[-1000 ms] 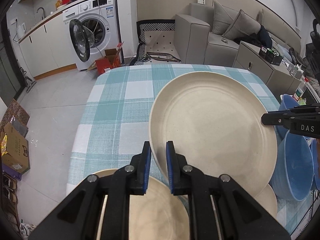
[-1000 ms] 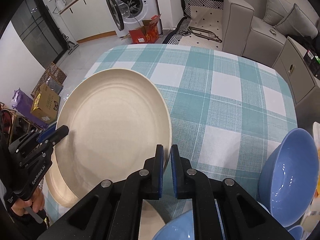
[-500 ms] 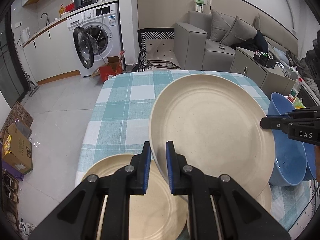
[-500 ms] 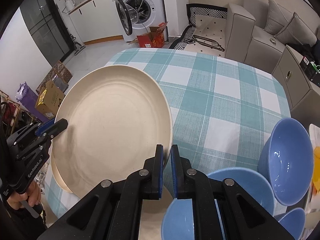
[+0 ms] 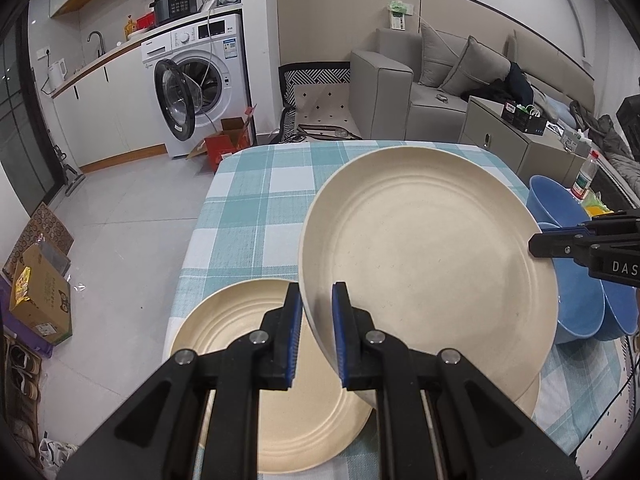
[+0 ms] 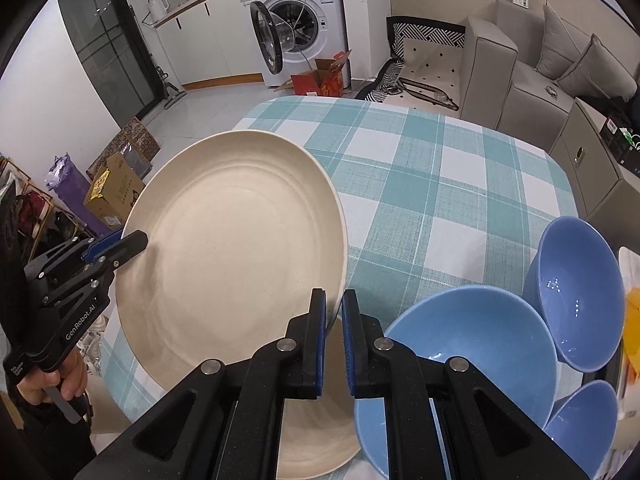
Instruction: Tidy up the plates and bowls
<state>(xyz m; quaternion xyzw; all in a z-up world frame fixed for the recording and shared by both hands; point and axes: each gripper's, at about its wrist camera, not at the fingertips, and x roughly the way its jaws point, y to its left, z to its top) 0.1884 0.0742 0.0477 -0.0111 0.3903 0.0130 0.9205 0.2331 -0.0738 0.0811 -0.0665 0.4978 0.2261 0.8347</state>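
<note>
A large cream plate (image 5: 432, 264) hangs tilted above the table, held by both grippers at opposite rims. My left gripper (image 5: 316, 308) is shut on its near-left rim. My right gripper (image 6: 334, 308) is shut on the plate's (image 6: 236, 256) right rim. Each gripper also shows in the other's view: the right gripper (image 5: 536, 242) and the left gripper (image 6: 132, 242). A second cream plate (image 5: 240, 340) lies flat on the cloth under the left gripper. Three blue bowls (image 6: 472, 344) (image 6: 576, 292) (image 6: 580, 412) stand by the right gripper. Another cream plate (image 6: 316, 432) lies partly hidden beneath.
The table carries a teal checked cloth (image 5: 256, 208). Left of it lie bare floor and cardboard boxes (image 5: 36, 292). Behind stand a washing machine (image 5: 192, 92) with its door open, a grey sofa (image 5: 420, 80) and a cabinet (image 5: 504, 140). A hand (image 6: 48, 384) grips the left tool.
Both grippers have drawn back with the plate and lifted it a little. The flat plate below and the blue bowls have come further into view.
</note>
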